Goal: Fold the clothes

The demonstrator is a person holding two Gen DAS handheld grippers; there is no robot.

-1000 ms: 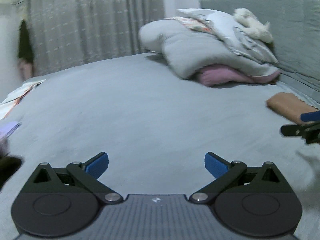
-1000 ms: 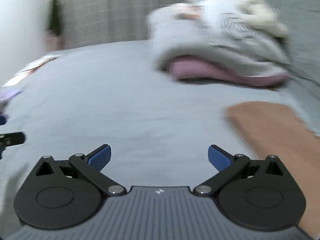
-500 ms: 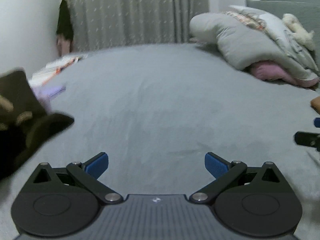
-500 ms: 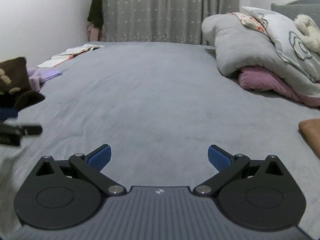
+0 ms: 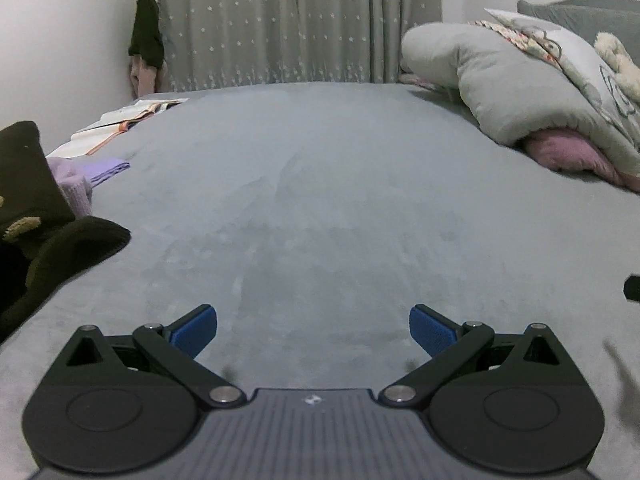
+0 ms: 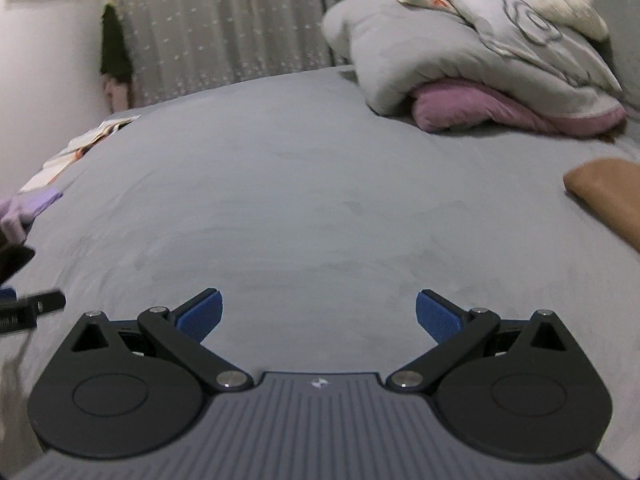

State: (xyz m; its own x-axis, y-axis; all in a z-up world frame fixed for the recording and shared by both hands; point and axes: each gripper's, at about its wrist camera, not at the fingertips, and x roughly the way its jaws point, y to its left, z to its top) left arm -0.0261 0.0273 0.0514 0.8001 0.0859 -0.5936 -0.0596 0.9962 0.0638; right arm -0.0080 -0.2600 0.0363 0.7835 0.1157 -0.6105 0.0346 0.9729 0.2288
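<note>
My left gripper (image 5: 313, 330) is open and empty, low over the grey bed (image 5: 320, 200). A dark brown garment with tan patches (image 5: 36, 220) lies crumpled at the left, apart from the fingers, with a lilac garment (image 5: 86, 176) behind it. My right gripper (image 6: 318, 314) is open and empty over bare bed (image 6: 300, 200). A folded tan garment (image 6: 608, 196) lies at its right. The lilac garment (image 6: 24, 208) shows at the left edge. The left gripper's tip (image 6: 36, 306) shows there too, and the right gripper's tip (image 5: 633, 288) at the left view's right edge.
A heap of grey duvet and pillows over a pink blanket (image 5: 540, 92) sits at the back right. Open books or papers (image 5: 124, 118) lie at the far left bed edge. Dark clothing (image 5: 146, 36) hangs by the grey curtain (image 5: 300, 20).
Both grippers swung left, bringing the dark and lilac garments into view; the right view has since swung back right, showing the tan garment more. Both stayed open.
</note>
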